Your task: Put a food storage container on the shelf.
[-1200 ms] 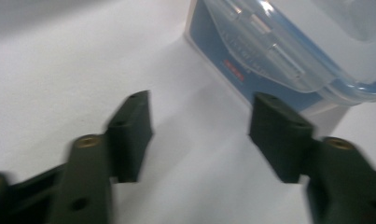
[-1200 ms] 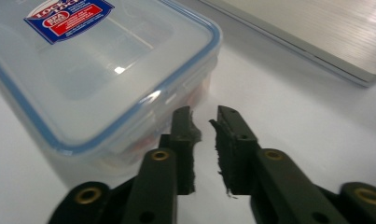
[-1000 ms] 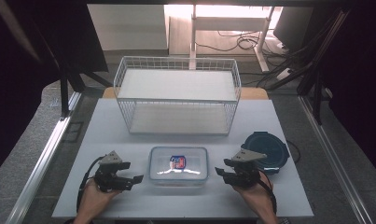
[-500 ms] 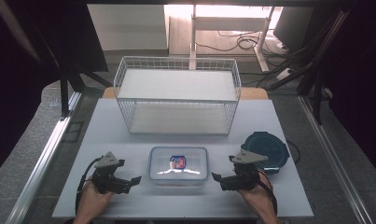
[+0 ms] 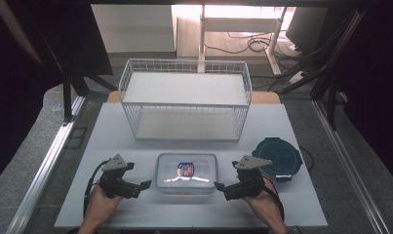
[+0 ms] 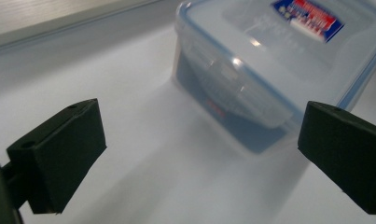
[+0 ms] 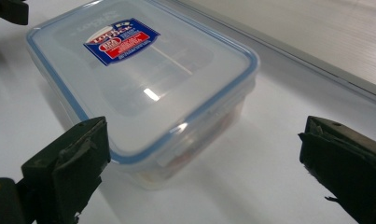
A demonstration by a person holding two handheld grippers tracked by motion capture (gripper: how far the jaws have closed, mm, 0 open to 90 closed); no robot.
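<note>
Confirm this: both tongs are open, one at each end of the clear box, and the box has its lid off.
Wrong on the lid. The right gripper view shows the lid sitting on the box, its blue seal running round the rim. The rest holds: in the high view the left tongs and right tongs are open at either end of the box.

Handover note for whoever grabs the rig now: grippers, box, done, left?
Left gripper: open, holding nothing, low over the table at the left end of the clear lidded box.
Right gripper: open, holding nothing, at the box's right end.
Box: on the white table, front centre, lid on, between both grippers, not gripped.
Wire basket stands behind it; dark round lid lies to the right.
Done: both grippers lined up at the box ends.
Left: probably grip the box or its lid clips; nothing lifted yet.
</note>
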